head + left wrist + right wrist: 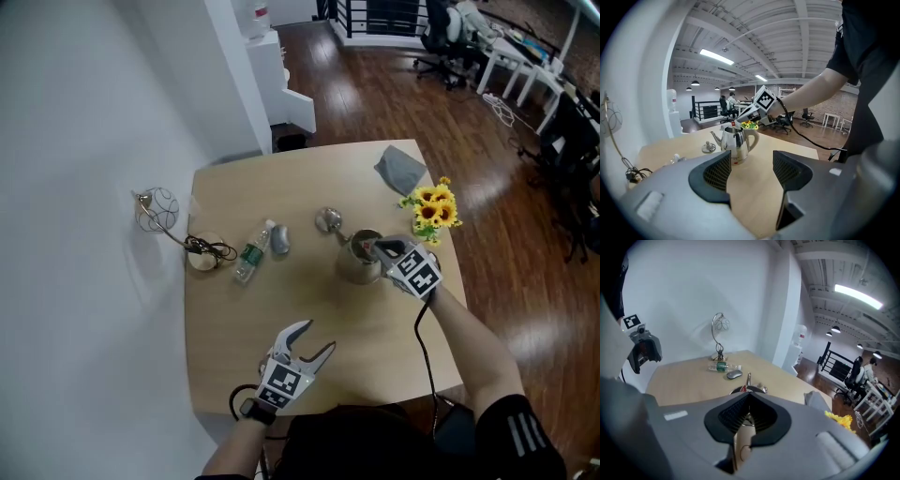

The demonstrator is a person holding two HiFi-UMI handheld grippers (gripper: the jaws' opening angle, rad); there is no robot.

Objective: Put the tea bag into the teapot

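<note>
1. Over the open mouth of the teapot [359, 266], near the table's [281, 309] right edge, the right gripper [377, 248] is clenched. A small red-and-white piece shows at its tips, which I take to be the tea bag [732, 124].
2. From the left gripper view, that piece sits just above the pot's rim. Whether any of it is already inside cannot be told.
3. I judge the tea bag very light, soft and limp. It is likely to swing or fold rather than resist, and its paper would tear under a hard squeeze or a snag on the rim.
4. The best hold is probably its top edge or tag, so that the body hangs free and drops straight in.
5. The steel pot looks rigid and steady enough not to need bracing. Its lid [328, 220] lies apart on the table.
6. The left gripper [314, 339] is released, with its jaws spread and nothing between them, near the table's front edge.
</note>
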